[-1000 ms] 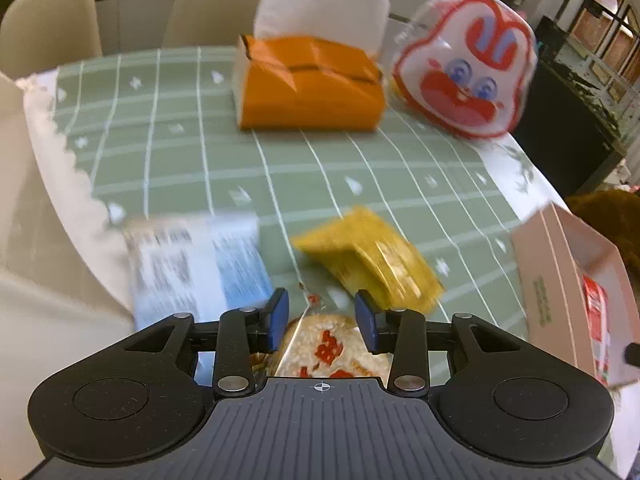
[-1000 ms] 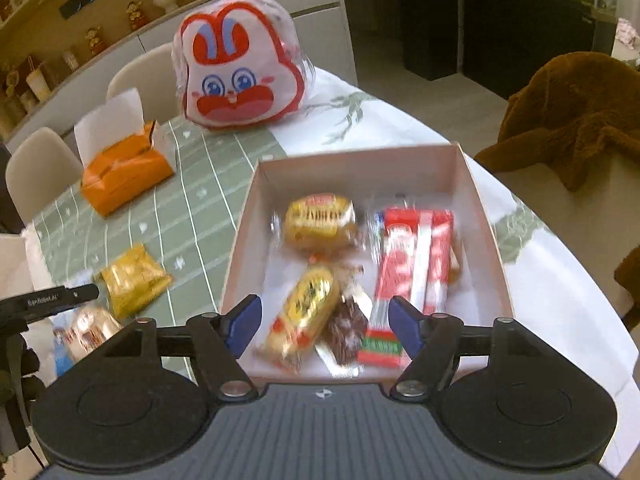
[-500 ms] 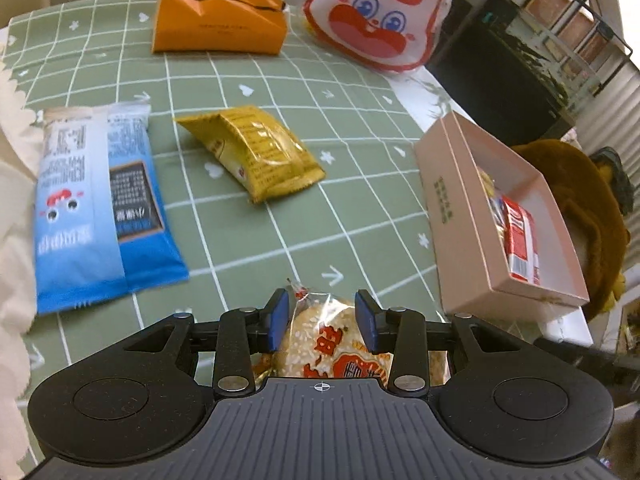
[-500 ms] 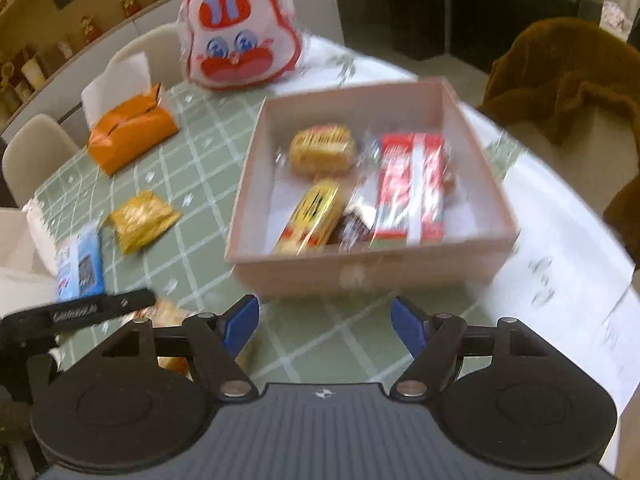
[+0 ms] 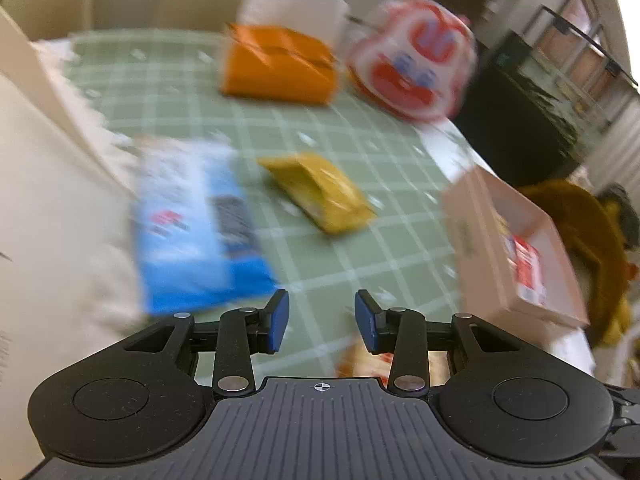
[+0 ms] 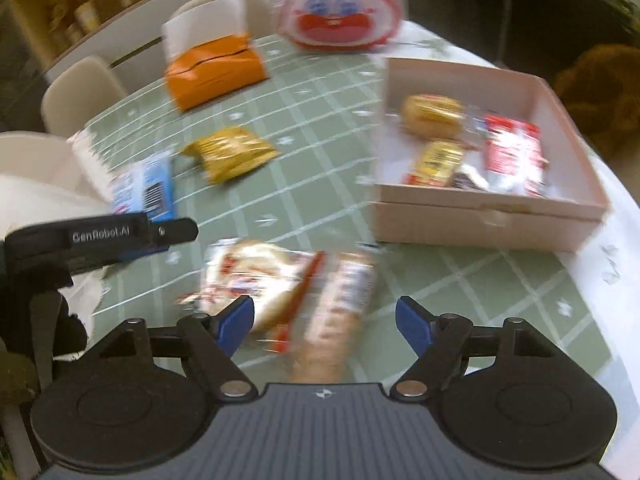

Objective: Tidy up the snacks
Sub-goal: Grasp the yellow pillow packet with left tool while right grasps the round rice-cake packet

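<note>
Between right tongs (image 6: 325, 324) (opening): snack packets (image 6: 296, 288)

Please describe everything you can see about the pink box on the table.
The pink box is a shallow, square, open-topped tray that looks like cardboard, with low straight walls and a seam along its front wall. It sits flat on the right part of the table, partly on the green checked cloth. Inside lie several wrapped snacks: a round golden one, a yellow bar, a dark piece and a red-and-white pack. No claw touches it, and the loose snacks on the cloth lie apart from it.
</note>
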A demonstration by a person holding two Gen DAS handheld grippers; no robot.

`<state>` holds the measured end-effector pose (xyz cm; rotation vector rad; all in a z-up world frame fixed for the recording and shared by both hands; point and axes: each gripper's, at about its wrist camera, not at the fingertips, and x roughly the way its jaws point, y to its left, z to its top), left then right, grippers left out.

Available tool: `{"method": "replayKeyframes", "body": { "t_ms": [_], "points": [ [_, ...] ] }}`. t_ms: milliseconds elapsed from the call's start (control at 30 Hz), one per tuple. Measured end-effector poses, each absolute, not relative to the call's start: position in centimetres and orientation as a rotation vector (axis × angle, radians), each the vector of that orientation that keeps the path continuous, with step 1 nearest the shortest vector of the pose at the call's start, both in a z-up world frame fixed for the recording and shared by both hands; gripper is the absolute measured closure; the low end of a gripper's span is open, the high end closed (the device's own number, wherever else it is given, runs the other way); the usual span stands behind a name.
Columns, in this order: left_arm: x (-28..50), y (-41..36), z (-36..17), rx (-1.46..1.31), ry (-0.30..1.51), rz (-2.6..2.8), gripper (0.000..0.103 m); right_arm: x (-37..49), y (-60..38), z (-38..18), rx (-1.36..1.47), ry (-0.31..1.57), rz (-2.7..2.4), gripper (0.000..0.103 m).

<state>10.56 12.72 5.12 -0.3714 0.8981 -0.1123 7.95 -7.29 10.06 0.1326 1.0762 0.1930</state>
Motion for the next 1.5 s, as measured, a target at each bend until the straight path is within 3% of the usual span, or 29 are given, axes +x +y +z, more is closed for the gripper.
{"method": "replayKeyframes", "body": {
  "t_ms": [233, 300, 400, 700, 867, 1333, 1433, 1467, 1500],
  "points": [
    [13.3, 18.4, 5.8, -0.334, 0.828, 0.111, 0.062, 11.5, -2.5, 7.2, 0.092, 1.12, 0.243, 0.023],
    [14.7, 18.9, 5.7, -0.314, 0.838, 0.139, 0.062, 11.7, -1.6, 6.6, 0.034, 1.095, 0.225, 0.013],
    [17.1, 19.0, 5.6, -0.322, 0.842, 0.147, 0.062, 11.9, -1.8, 5.6, 0.032, 1.133, 0.221, 0.01],
    [24.0, 13.9, 2.7, -0.537, 0.958, -0.005, 0.062, 10.6, -2.3, 4.9, 0.013, 1.113, 0.235, 0.006],
    [25.5, 10.8, 1.6, -0.439, 0.951, -0.011, 0.05, 10.4, -2.6, 4.9, 0.03, 1.099, 0.231, 0.005],
    [25.7, 8.2, 1.2, -0.266, 0.936, -0.031, 0.048, 9.7, -2.4, 4.9, 0.024, 1.077, 0.207, 0.002],
    [24.9, 8.8, 1.2, -0.284, 0.948, -0.077, 0.051, 9.6, -2.8, 5.2, 0.039, 1.069, 0.186, 0.011],
    [24.5, 9.1, 1.2, -0.291, 0.949, -0.096, 0.052, 9.5, -3.0, 5.4, 0.045, 1.065, 0.183, 0.022],
    [23.8, 9.4, 1.1, -0.296, 0.949, -0.121, 0.053, 9.5, -3.1, 5.6, 0.054, 1.07, 0.187, 0.025]
  ]
}}
